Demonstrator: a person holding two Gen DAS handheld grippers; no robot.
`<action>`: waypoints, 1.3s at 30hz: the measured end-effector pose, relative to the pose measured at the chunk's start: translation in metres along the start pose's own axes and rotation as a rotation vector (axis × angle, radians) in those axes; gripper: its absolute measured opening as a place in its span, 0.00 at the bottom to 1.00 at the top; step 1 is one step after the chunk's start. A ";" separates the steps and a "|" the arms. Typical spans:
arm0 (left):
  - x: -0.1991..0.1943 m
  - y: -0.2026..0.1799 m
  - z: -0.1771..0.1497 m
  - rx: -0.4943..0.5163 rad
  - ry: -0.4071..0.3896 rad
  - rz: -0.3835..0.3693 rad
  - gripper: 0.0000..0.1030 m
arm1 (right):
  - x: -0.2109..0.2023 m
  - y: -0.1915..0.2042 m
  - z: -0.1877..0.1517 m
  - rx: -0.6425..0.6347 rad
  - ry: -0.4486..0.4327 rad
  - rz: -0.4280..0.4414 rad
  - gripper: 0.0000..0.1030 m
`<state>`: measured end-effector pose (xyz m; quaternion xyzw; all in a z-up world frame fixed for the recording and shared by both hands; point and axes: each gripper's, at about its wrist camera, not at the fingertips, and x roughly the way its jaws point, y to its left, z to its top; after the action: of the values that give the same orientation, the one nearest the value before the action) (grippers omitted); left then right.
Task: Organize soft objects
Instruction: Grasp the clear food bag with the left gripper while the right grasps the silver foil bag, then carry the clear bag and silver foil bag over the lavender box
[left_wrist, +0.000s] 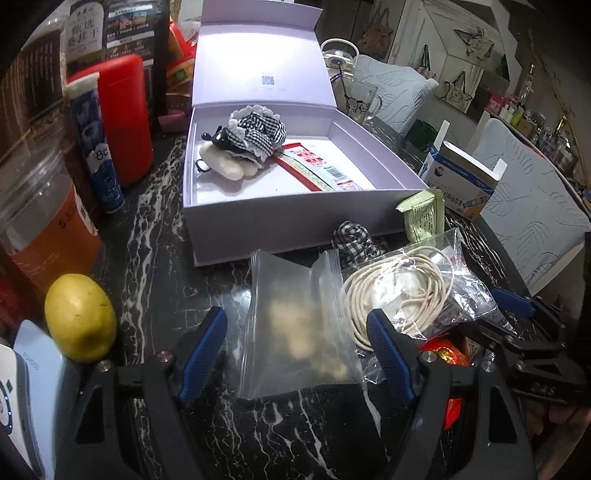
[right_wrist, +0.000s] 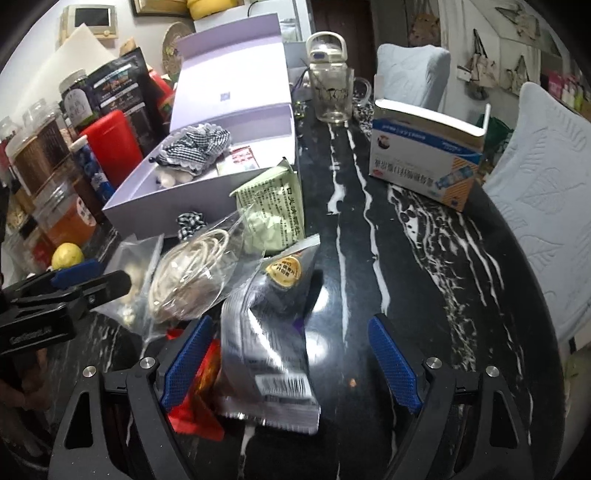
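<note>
An open lavender box (left_wrist: 295, 221) (right_wrist: 166, 206) holds a checked frilly cloth (left_wrist: 255, 129), a white soft piece (left_wrist: 225, 162) and flat red packets (left_wrist: 317, 170). In front of it lie a checked scrunchie (left_wrist: 351, 236), a green pack (right_wrist: 273, 210) and a bagged cream cable (left_wrist: 399, 291). My left gripper (left_wrist: 297, 354) is open, straddling a clear zip bag (left_wrist: 299, 325) with beige contents; the pads stand clear of it. My right gripper (right_wrist: 291, 362) is open over a silver packet (right_wrist: 269, 332), which lies near its left finger (right_wrist: 188, 362). A red wrapper (right_wrist: 192, 413) lies underneath.
The table is black marble. A lemon (left_wrist: 79, 317), a blue tube (left_wrist: 98, 147), a red canister (left_wrist: 125, 118) and jars crowd the left side. A glass mug (right_wrist: 332, 96) and an open medicine box (right_wrist: 424, 162) stand at the back right, with cushioned chairs (right_wrist: 546, 206) beyond the edge.
</note>
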<state>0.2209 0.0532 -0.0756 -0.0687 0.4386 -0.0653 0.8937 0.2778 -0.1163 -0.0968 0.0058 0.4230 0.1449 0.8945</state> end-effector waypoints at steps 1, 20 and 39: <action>0.002 0.000 0.000 0.002 0.007 -0.005 0.76 | 0.003 -0.001 0.001 0.004 0.000 0.006 0.83; 0.028 -0.002 0.000 0.043 0.046 0.044 0.76 | 0.007 -0.030 -0.009 0.039 -0.014 -0.022 0.47; 0.025 -0.001 -0.004 0.053 0.007 0.154 0.48 | 0.005 -0.033 -0.010 0.051 -0.019 -0.006 0.47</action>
<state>0.2327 0.0477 -0.0973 -0.0110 0.4439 -0.0082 0.8960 0.2819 -0.1478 -0.1118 0.0287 0.4181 0.1313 0.8984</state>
